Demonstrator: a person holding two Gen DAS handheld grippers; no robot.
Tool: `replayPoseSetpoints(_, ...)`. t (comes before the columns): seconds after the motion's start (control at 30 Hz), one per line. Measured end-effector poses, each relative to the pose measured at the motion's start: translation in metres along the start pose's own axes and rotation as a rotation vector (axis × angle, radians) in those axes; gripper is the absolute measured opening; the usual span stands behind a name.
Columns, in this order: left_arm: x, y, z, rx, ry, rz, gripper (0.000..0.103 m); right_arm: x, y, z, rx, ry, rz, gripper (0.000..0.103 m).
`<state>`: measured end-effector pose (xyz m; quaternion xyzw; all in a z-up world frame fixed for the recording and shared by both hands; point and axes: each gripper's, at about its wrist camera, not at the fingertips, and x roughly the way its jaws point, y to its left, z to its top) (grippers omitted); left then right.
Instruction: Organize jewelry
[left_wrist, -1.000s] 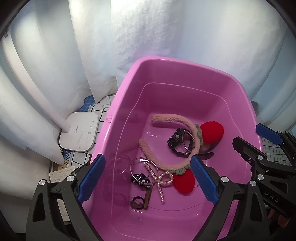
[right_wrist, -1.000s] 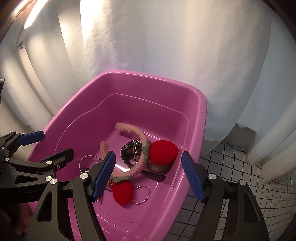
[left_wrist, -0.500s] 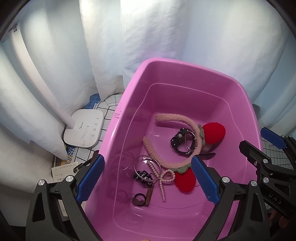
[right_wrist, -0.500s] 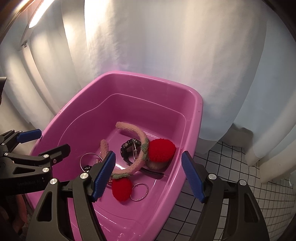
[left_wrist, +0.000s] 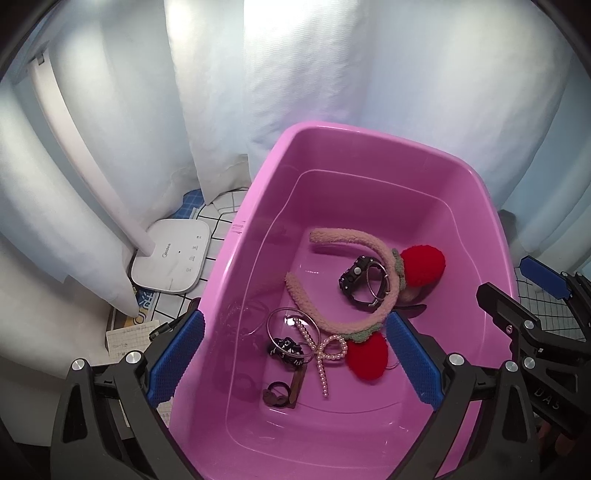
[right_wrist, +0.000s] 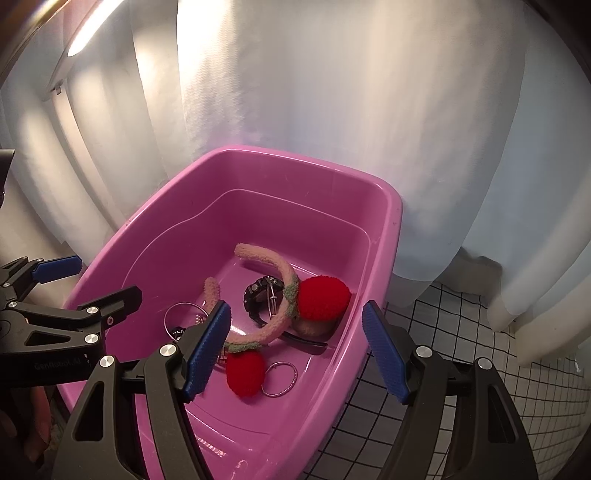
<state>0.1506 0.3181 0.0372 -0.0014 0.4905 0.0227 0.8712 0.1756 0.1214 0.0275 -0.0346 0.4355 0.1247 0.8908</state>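
A pink plastic tub (left_wrist: 258, 192) (right_wrist: 391, 236) holds the jewelry. Inside lie a fuzzy headband with red pom-poms (left_wrist: 421, 266) (right_wrist: 323, 297), a black watch (left_wrist: 354, 282) (right_wrist: 258, 291), a silver bangle (left_wrist: 288, 321), a pearl bow clip (left_wrist: 327, 350), a black scrunchie (left_wrist: 290, 349), a brown clip (left_wrist: 280, 393) and a thin silver ring (right_wrist: 279, 379). My left gripper (left_wrist: 295, 358) is open and empty above the tub's near end. My right gripper (right_wrist: 295, 349) is open and empty above the tub's right near side. Each gripper shows at the edge of the other's view.
White curtains (left_wrist: 332, 74) hang behind the tub. A white lamp base (left_wrist: 171, 260) and papers (left_wrist: 129, 336) lie left of the tub. A white gridded surface (right_wrist: 480, 350) lies right of the tub.
Both grippers have pulled back and up from the tub, so more of the surroundings shows. The jewelry has not moved.
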Motion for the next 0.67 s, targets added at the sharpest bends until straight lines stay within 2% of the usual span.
replayPoseSetpoints(0.67,-0.013,-0.005,-0.006,0.012,-0.026,0.013,0.097,-0.008,0.002,-0.003,0.004,-0.008,-0.001,0.07)
